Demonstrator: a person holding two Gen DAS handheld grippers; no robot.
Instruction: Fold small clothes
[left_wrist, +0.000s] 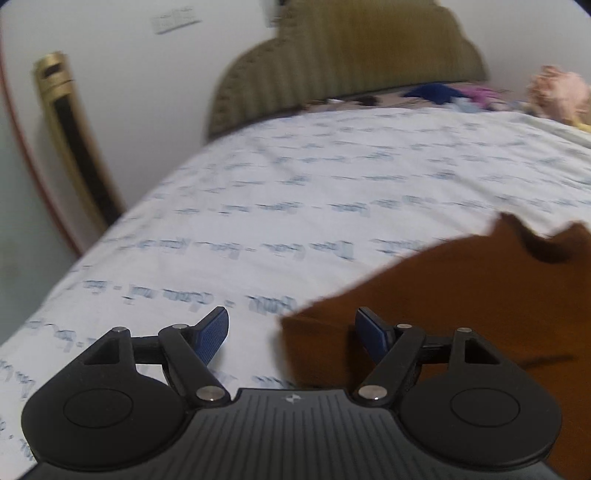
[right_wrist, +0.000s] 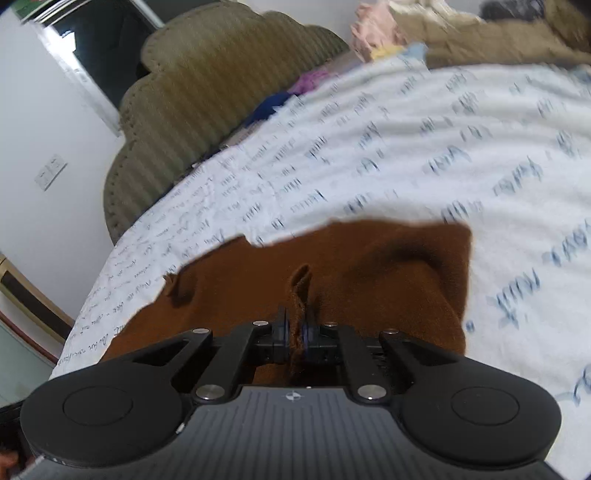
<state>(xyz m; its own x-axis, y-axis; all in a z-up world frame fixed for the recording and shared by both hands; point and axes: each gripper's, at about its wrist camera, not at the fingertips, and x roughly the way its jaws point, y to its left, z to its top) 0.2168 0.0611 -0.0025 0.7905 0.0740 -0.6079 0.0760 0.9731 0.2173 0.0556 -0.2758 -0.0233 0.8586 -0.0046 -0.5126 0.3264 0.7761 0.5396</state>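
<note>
A: Lying on the bed sheet (right_wrist: 388, 155) near us is the brown garment (right_wrist: 369, 273), rumpled, with a raised ridge of cloth running up its middle.

B: We see that ridge pinched in the right gripper (right_wrist: 294, 334); its jaws are clenched on the brown garment, a fold of cloth squeezed between the two blue pads (right_wrist: 281, 328).

A: And the left gripper (left_wrist: 291, 334)?

B: Its jaws stand spread apart, holding nothing. In the left wrist view, one blue pad hangs over the bare sheet and the other over the near edge of the garment (left_wrist: 443, 295). Whether it touches the cloth, we cannot tell.

A: The sheet is white with rows of blue script, and it covers the bed all around the garment.

B: Beyond it we see the olive ribbed headboard (right_wrist: 207, 99) with its scalloped top. A pile of other clothes (right_wrist: 376, 33), pink, purple and dark blue, lies at the far edge, well apart from the brown piece.

A: On the white wall (right_wrist: 33, 122) sits a switch plate (right_wrist: 50, 171). Both views are blurred.
</note>
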